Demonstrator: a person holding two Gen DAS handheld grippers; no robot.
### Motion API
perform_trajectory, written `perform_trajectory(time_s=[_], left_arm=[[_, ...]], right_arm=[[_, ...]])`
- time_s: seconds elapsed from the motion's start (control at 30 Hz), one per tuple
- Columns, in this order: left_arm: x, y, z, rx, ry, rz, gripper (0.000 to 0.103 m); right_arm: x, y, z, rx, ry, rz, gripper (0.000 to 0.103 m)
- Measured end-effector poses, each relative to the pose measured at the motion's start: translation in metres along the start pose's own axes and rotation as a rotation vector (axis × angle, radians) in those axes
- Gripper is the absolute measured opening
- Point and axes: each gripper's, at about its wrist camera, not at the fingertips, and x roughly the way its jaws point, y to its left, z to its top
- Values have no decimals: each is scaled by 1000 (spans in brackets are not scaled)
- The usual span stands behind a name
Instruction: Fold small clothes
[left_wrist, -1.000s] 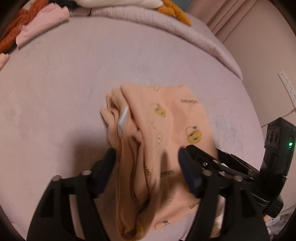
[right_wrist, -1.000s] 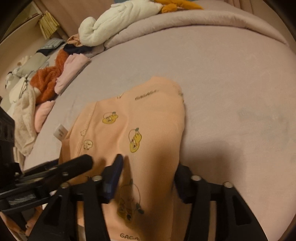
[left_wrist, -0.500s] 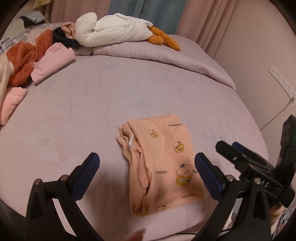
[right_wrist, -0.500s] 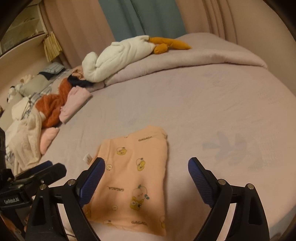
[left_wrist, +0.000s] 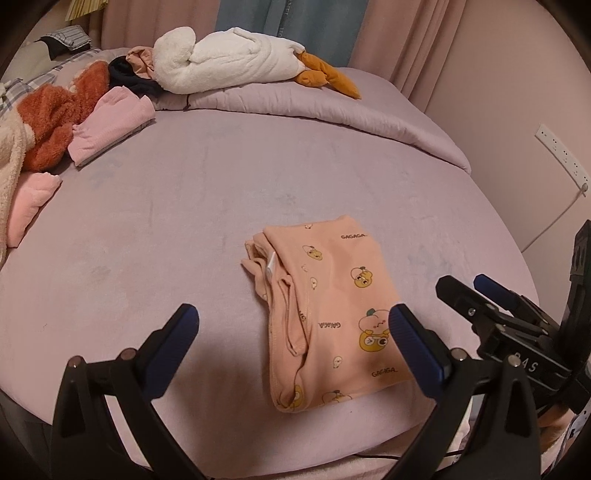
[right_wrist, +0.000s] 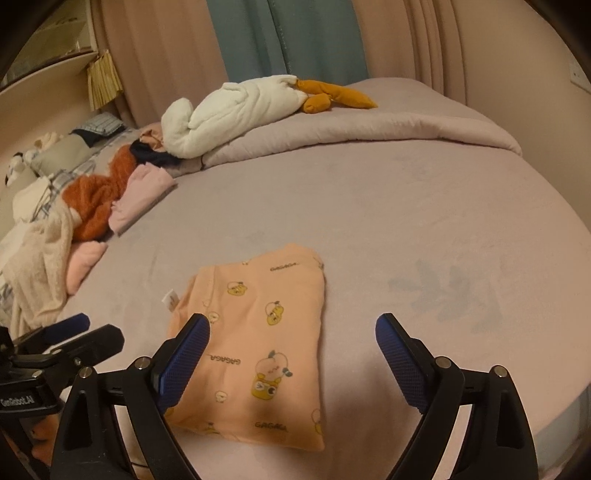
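Note:
A peach child's garment (left_wrist: 325, 314) with yellow cartoon prints lies folded into a flat rectangle on the lilac bed sheet (left_wrist: 166, 221), a white label showing at its left edge. My left gripper (left_wrist: 291, 314) hovers above its near end, open, with nothing between the fingers. In the right wrist view the same garment (right_wrist: 258, 332) lies below my right gripper (right_wrist: 292, 324), which is open and empty too. Each gripper shows in the other's view: the right one (left_wrist: 461, 282) at the right, the left one (right_wrist: 98, 326) at the lower left.
A heap of other clothes lies at the left: a folded pink piece (left_wrist: 110, 125), an orange fluffy one (left_wrist: 55, 125), a cream knit (right_wrist: 37, 266). A white plush goose (left_wrist: 229, 59) rests on the rolled duvet (left_wrist: 332, 118) at the back. The bed's edge runs close below the garment.
Both grippers have let go of the garment, opened wide and lifted back from it. The garment now lies flat on the sheet on its own.

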Motion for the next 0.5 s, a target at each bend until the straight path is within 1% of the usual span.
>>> perform_trajectory(time_s=[0.2, 0.5], left_arm=[[-4, 2, -3, -5, -9, 5, 103], [-8, 2, -5, -13, -19, 1, 103]], right_arm=[[-1, 5, -2, -15, -13, -33, 91], [-2, 5, -3, -15, -20, -35, 91]])
